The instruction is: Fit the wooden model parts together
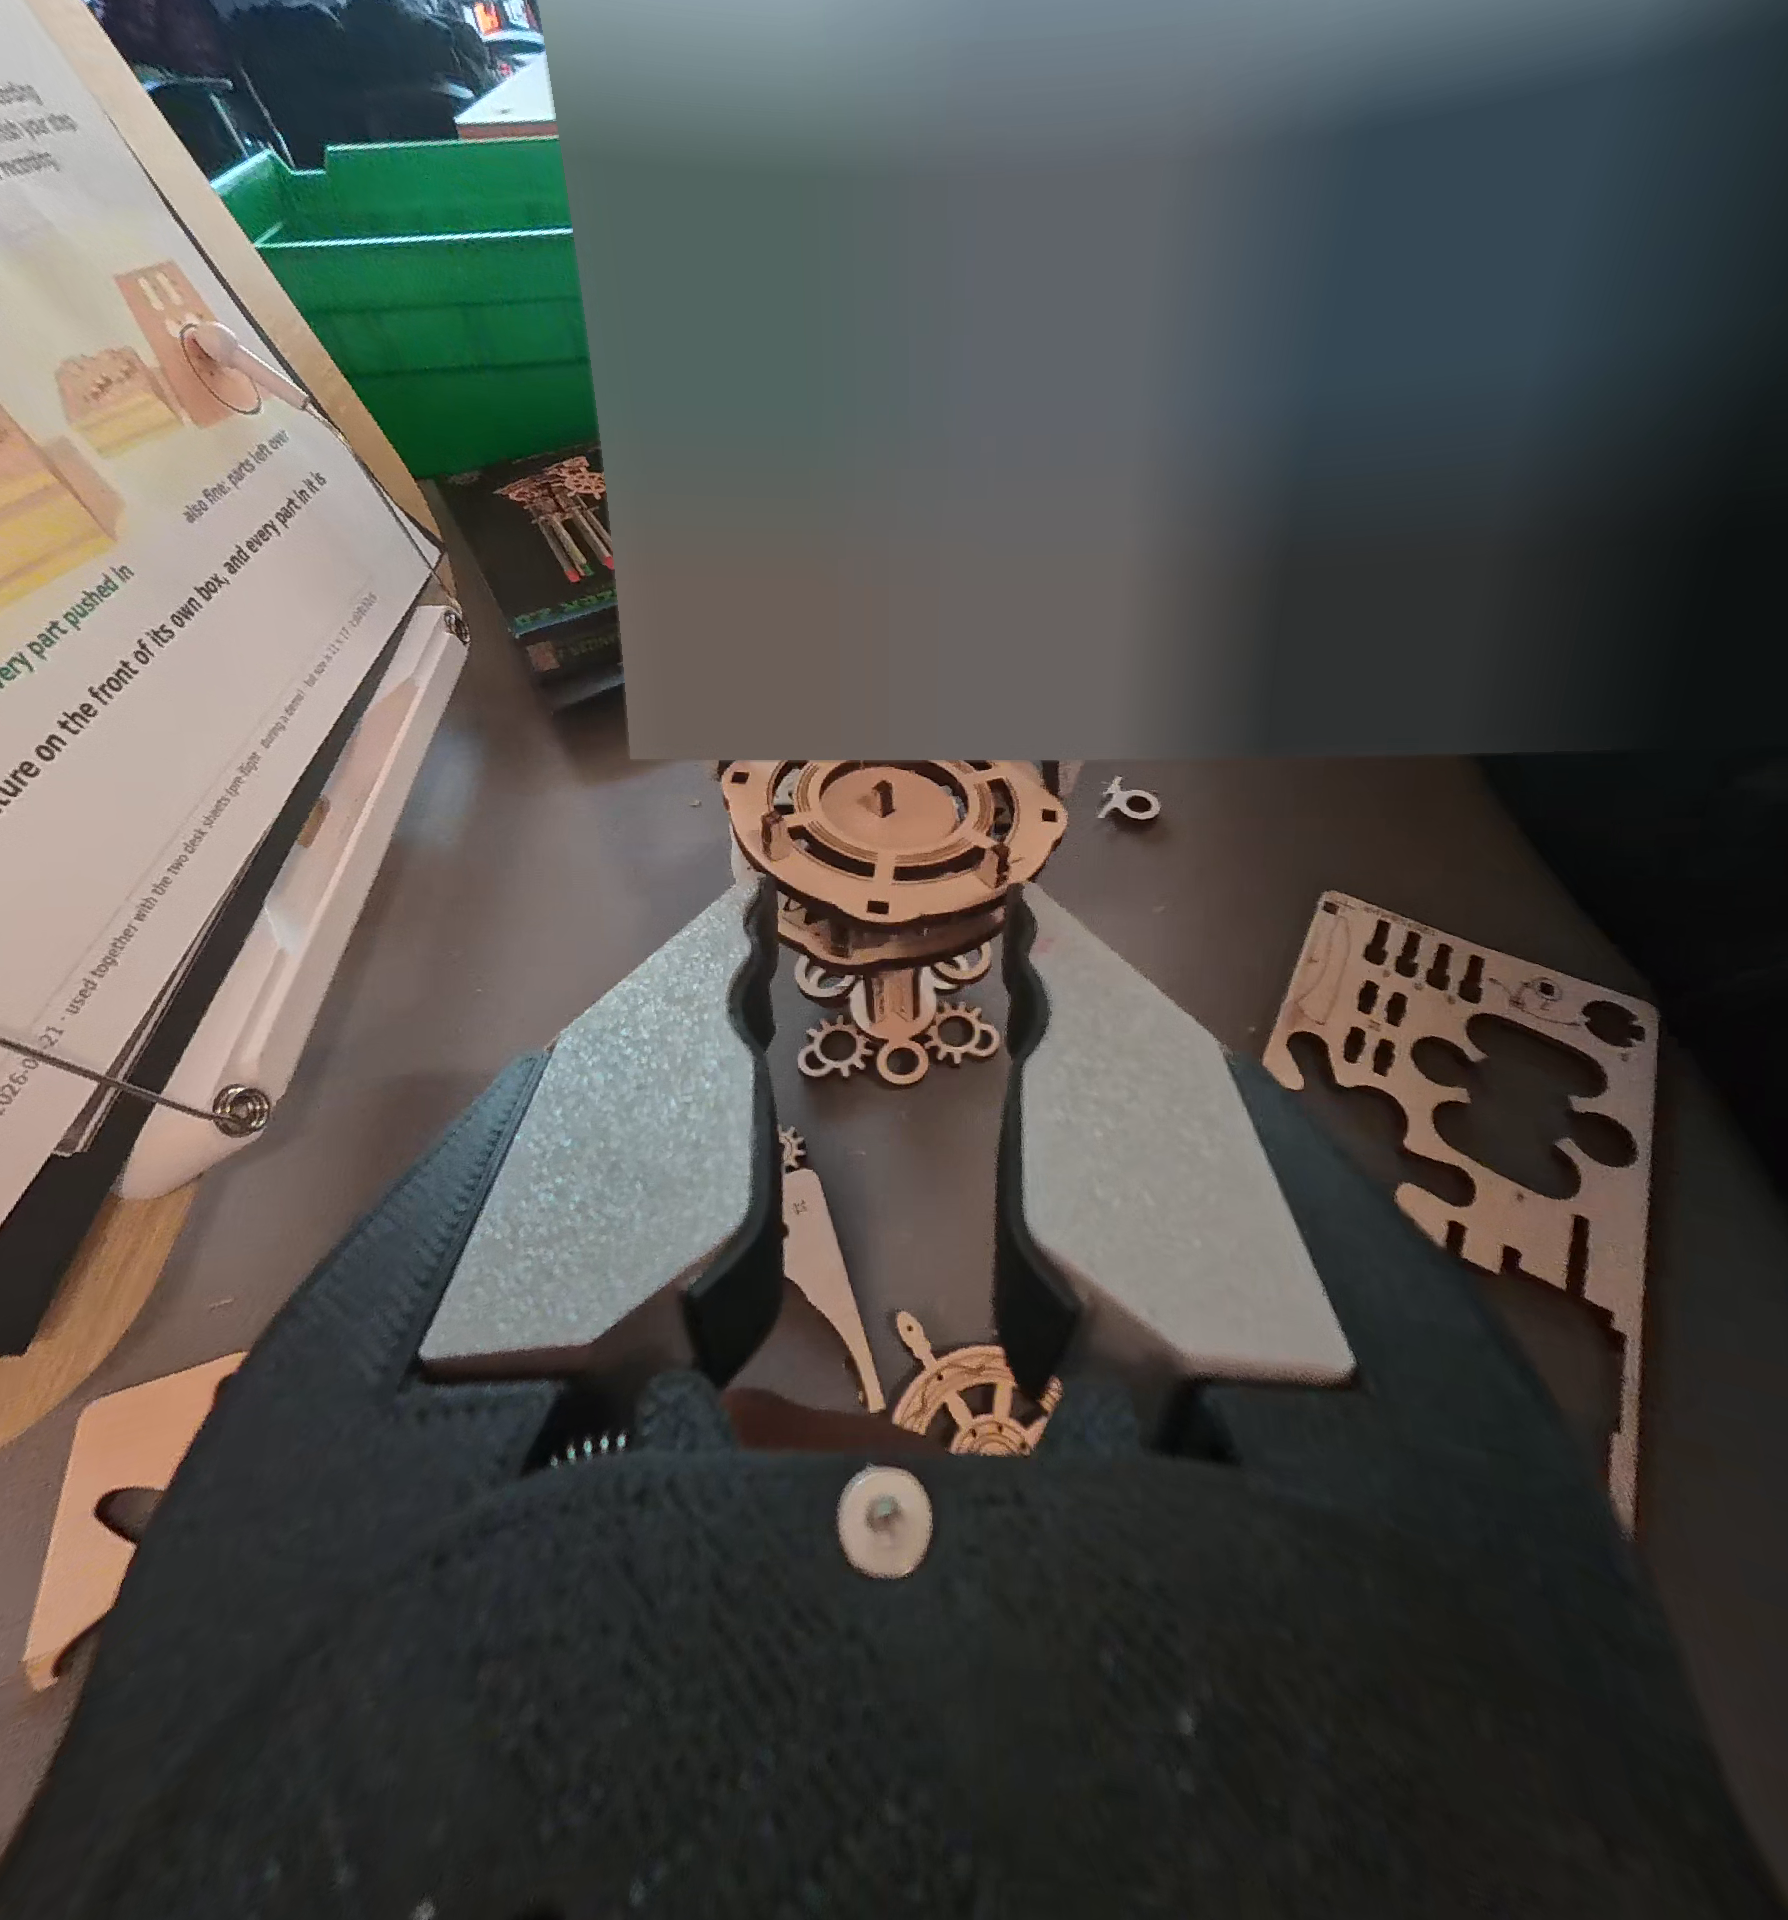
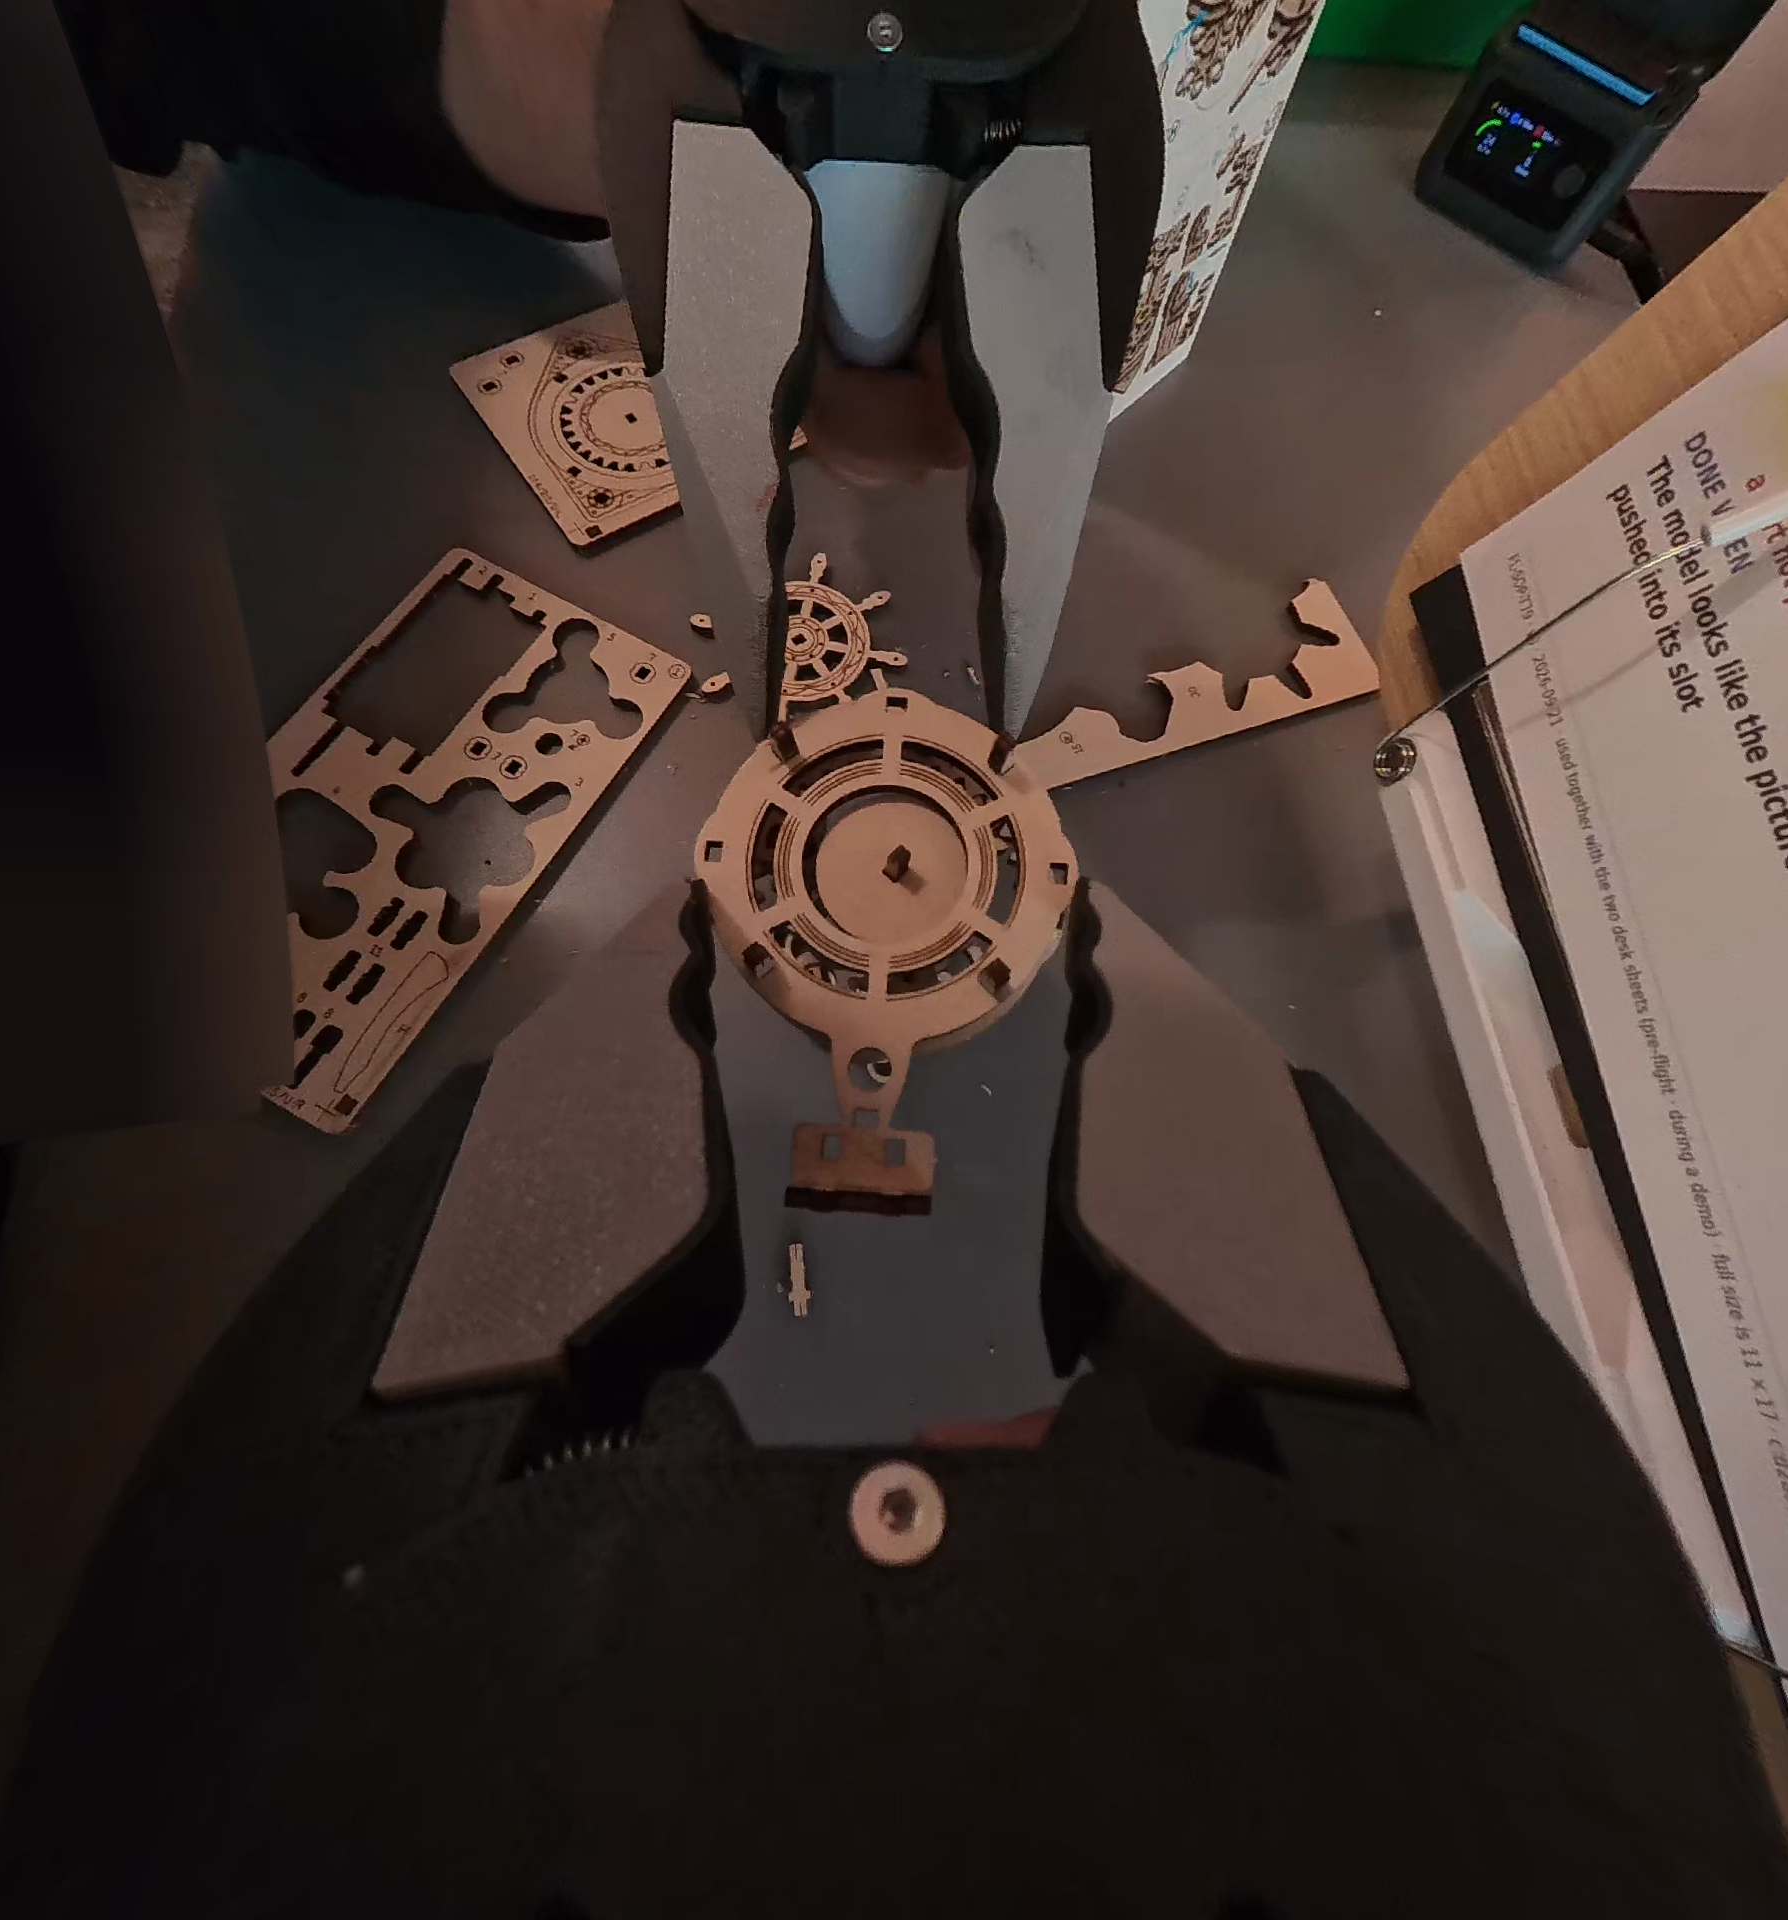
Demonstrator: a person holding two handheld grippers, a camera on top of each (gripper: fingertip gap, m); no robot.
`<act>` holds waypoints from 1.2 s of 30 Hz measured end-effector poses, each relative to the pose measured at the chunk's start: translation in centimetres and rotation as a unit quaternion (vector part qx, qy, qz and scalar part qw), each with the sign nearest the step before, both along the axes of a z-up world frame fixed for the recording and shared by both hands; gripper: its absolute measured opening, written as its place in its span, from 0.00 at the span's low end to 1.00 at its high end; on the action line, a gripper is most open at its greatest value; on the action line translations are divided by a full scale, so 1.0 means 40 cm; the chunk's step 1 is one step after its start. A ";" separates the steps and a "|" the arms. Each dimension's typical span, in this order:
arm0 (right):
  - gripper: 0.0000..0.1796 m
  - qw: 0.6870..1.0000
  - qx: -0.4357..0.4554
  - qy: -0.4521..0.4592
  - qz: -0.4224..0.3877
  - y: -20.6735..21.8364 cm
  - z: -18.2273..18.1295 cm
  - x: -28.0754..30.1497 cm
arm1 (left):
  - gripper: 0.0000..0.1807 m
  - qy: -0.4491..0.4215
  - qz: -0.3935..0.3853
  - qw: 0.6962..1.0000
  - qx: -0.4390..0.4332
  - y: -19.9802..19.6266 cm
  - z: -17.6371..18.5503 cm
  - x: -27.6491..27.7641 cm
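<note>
The round wooden model (image 1: 885, 831) is a stack of slotted discs with a square peg in the middle, seen from above in the right wrist view (image 2: 885, 862). My left gripper (image 1: 890, 925) is shut on the layers under the top disc; in the right wrist view it (image 2: 892, 740) reaches in from the top onto the model's far edge. My right gripper (image 2: 892, 904) is open wide, its tips flanking the disc's rim; whether they touch it I cannot tell. A flat stem with a ring and a rectangular foot (image 2: 861, 1148) runs out from the disc. A ship's wheel part (image 2: 828, 644) lies behind the model.
Punched-out wooden sheets lie on the dark table (image 1: 1492, 1091) (image 2: 433, 810), plus a gear sheet (image 2: 578, 436) and a jagged offcut (image 2: 1222, 696). An instruction sheet on a stand (image 1: 142, 623) (image 2: 1700, 935) borders one side. A green bin (image 1: 422, 281) stands behind. Left and right tips are no more than a few centimetres apart. Both grippers' tips are roughly 15 cm from the jagged offcut (image 2: 1222, 696).
</note>
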State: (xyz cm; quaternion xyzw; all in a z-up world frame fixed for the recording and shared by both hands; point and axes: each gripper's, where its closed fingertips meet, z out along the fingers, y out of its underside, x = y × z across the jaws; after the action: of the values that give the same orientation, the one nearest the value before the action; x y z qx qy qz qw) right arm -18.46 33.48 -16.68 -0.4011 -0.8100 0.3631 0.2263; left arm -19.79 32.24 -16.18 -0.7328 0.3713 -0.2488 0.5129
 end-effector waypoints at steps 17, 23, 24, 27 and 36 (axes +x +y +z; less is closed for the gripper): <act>0.36 0.999 -0.002 -0.011 -0.046 0.011 0.006 -0.005 | 0.22 -0.006 -0.008 1.000 0.001 0.011 0.009 -0.008; 0.37 0.998 -0.011 -0.017 -0.061 0.011 -0.001 -0.003 | 0.20 -0.008 -0.003 1.000 0.007 0.009 0.025 -0.015; 0.37 0.998 -0.012 -0.017 -0.066 0.011 -0.001 -0.005 | 0.20 -0.006 -0.004 1.000 0.006 0.008 0.022 -0.014; 0.36 0.997 -0.008 -0.022 -0.078 0.012 -0.001 -0.003 | 0.20 0.001 -0.006 1.000 0.003 0.008 0.010 -0.010; 0.37 0.995 0.008 -0.024 -0.098 0.013 0.000 -0.004 | 0.20 0.000 -0.011 1.000 -0.003 0.009 0.000 -0.009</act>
State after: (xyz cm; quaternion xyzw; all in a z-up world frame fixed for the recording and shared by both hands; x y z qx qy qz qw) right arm -18.60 34.02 -16.69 -0.4853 -0.7747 0.3231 0.2448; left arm -20.16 32.61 -16.17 -0.7302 0.3782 -0.2555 0.5084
